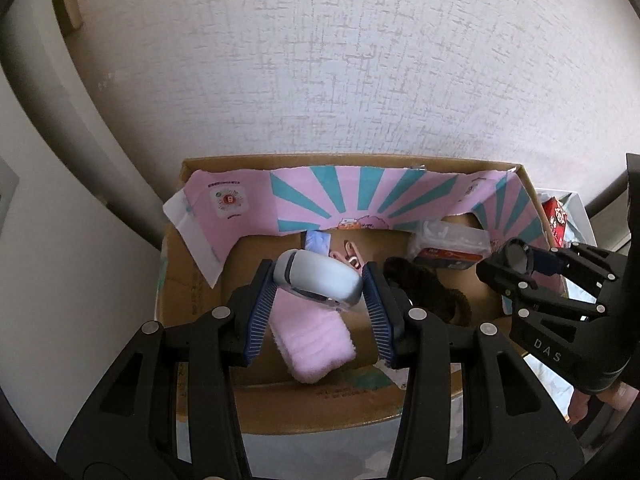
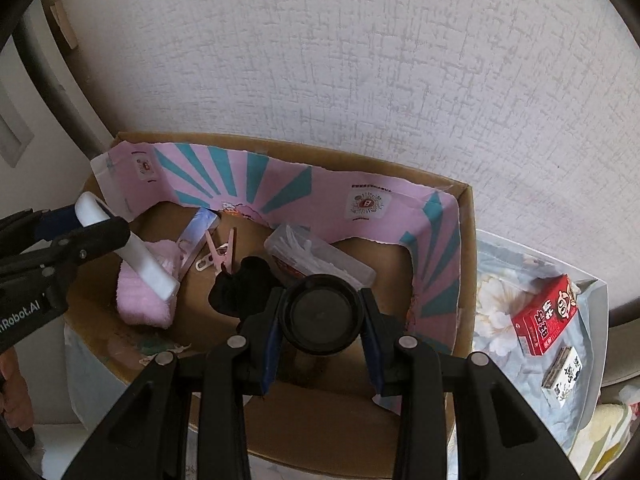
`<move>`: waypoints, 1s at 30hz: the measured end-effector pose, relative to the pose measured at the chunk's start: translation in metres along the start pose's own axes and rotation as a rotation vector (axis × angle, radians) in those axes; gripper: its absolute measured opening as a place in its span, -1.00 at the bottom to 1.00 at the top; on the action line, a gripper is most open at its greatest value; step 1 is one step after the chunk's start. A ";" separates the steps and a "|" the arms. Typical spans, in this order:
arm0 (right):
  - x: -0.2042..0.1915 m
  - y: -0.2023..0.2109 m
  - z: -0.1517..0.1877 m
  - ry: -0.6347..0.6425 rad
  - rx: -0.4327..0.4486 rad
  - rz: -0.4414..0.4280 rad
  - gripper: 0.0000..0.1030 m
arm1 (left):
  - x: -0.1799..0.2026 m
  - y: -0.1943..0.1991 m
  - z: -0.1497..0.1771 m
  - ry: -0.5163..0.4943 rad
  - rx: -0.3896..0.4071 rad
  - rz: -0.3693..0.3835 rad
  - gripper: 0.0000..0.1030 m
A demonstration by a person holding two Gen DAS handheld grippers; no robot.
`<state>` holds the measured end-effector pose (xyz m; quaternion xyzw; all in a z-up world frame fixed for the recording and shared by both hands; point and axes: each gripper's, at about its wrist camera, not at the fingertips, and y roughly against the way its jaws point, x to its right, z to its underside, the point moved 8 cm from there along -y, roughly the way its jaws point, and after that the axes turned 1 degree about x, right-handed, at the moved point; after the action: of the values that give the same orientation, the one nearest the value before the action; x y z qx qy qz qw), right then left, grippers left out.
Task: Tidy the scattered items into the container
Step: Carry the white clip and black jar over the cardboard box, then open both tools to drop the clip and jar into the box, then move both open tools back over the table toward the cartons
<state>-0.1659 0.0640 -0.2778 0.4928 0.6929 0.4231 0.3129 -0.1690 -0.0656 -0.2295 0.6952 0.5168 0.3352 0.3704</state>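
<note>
A cardboard box (image 1: 208,408) (image 2: 466,280), lined with a torn pink and teal printed paper (image 1: 320,200) (image 2: 280,184), is seen against a textured white wall (image 1: 340,60) (image 2: 360,40).

The left gripper (image 1: 319,280) (image 2: 86,236) is held over the box interior, jaws clamped on a white stapler-shaped device (image 1: 320,280) (image 2: 136,248), gripped across its length. A pink fluffy cloth (image 1: 308,340) (image 2: 140,296) is seen directly below it on the box floor.

The right gripper (image 2: 322,312) (image 1: 524,262) is held at 3 o'clock of the left one, over the box, jaws pressed on both sides of a black round lid-like object (image 2: 322,312) (image 1: 516,258). What it is exactly cannot be told.

On the box floor: a black dark fabric item (image 2: 240,288) (image 1: 424,284) at centre, a clear plastic case (image 2: 320,256) (image 1: 452,240) at 12 o'clock of the right gripper in the right wrist view, pink clothespins (image 2: 218,254) (image 1: 348,254) between cloth and case, and a small blue-white packet (image 2: 198,226) (image 1: 318,242) near the back lining.

Outside the box at 3 o'clock, a red carton (image 2: 548,314) (image 1: 558,218) and a small black-and-white box (image 2: 562,376) are lying on a floral-lined tray (image 2: 500,288).
</note>
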 end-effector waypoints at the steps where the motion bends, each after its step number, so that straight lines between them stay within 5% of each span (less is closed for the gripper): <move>1: 0.001 0.001 0.000 -0.004 -0.003 0.002 -0.36 | 0.000 -0.001 0.000 -0.001 -0.002 0.000 -0.20; 2: 0.002 0.000 0.001 -0.011 -0.010 0.003 -0.36 | 0.000 -0.001 0.001 0.002 -0.007 -0.003 -0.15; 3: 0.002 0.000 0.002 -0.015 -0.016 0.002 -0.35 | -0.002 -0.002 0.002 0.010 -0.020 -0.013 0.12; 5: 0.004 0.000 0.002 -0.021 -0.018 0.014 0.09 | -0.005 -0.005 0.003 0.023 -0.040 -0.038 0.70; 6: 0.005 0.002 0.001 -0.022 -0.011 0.027 0.19 | -0.007 -0.004 0.002 0.032 -0.037 -0.047 0.77; 8: 0.006 0.009 -0.002 -0.022 0.020 0.045 0.40 | -0.010 0.000 0.002 0.050 -0.030 -0.040 0.77; 30: 0.014 0.063 0.013 -0.043 0.109 0.058 0.40 | 0.003 0.044 0.002 0.024 0.032 -0.112 0.80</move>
<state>-0.1334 0.0910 -0.2276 0.5380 0.6934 0.3831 0.2881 -0.1456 -0.0715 -0.1920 0.6669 0.5645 0.3143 0.3711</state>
